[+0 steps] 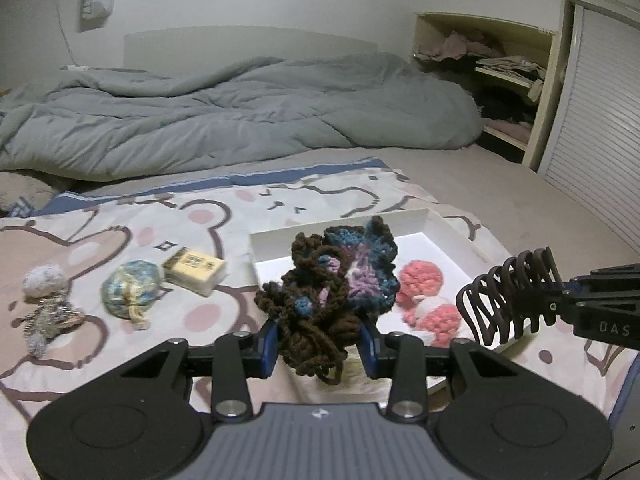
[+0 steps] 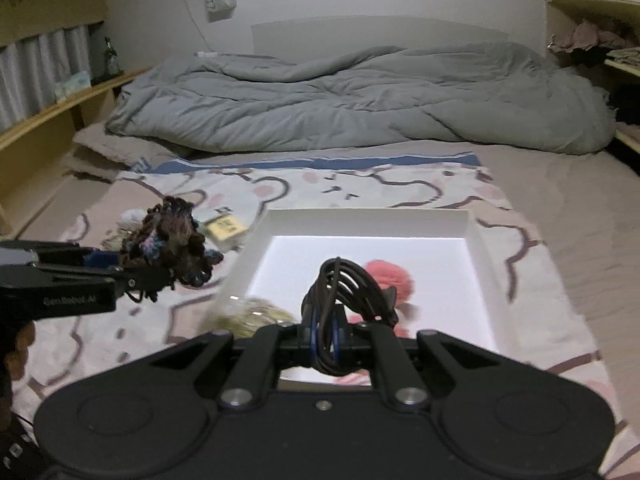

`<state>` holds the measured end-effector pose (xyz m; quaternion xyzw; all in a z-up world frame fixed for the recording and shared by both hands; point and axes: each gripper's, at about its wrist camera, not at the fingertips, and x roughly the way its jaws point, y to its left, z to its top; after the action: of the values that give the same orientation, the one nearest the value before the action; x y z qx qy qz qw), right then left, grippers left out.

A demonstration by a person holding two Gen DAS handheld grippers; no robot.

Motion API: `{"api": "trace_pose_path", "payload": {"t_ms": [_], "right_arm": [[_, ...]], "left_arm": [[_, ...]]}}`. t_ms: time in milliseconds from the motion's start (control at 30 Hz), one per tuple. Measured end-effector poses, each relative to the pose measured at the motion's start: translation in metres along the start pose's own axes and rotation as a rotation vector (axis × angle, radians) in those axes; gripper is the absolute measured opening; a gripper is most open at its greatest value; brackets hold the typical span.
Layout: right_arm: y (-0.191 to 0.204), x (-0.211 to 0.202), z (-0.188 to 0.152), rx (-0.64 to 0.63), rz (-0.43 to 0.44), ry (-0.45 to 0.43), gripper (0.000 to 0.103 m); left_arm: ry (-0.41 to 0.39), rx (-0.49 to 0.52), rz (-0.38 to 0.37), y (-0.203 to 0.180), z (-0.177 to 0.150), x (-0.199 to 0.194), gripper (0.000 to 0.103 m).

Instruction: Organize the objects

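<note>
White shallow cardboard tray (image 2: 476, 240) sits on my right, on the bear-print blanket (image 1: 120, 240), pink yarn pompoms (image 1: 424, 276) inside. My left gripper (image 1: 320, 340) clamps a brown-and-blue crocheted yarn bundle (image 1: 336, 280); right gripper (image 2: 325, 336) pinches a dark claw hair clip (image 2: 348, 284) above the tray.

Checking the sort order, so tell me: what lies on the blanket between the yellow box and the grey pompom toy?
A blue-green crochet pouch lies between the yellow box and the grey pompom toy, seen in the left wrist view.
</note>
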<state>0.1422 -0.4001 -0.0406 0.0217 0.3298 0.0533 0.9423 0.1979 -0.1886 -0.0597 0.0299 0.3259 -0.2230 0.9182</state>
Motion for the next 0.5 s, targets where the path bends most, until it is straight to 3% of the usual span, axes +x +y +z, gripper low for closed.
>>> {"api": "trace_pose_path", "payload": {"t_ms": [300, 500], "right_arm": [[-0.026, 0.015, -0.005, -0.146, -0.114, 0.045, 0.008], [-0.037, 0.032, -0.004, -0.258, -0.140, 0.089, 0.008]], "left_arm": [[0.026, -0.043, -0.080, -0.026, 0.003, 0.040, 0.041], [0.024, -0.046, -0.085, -0.036, 0.012, 0.064, 0.041]]}}
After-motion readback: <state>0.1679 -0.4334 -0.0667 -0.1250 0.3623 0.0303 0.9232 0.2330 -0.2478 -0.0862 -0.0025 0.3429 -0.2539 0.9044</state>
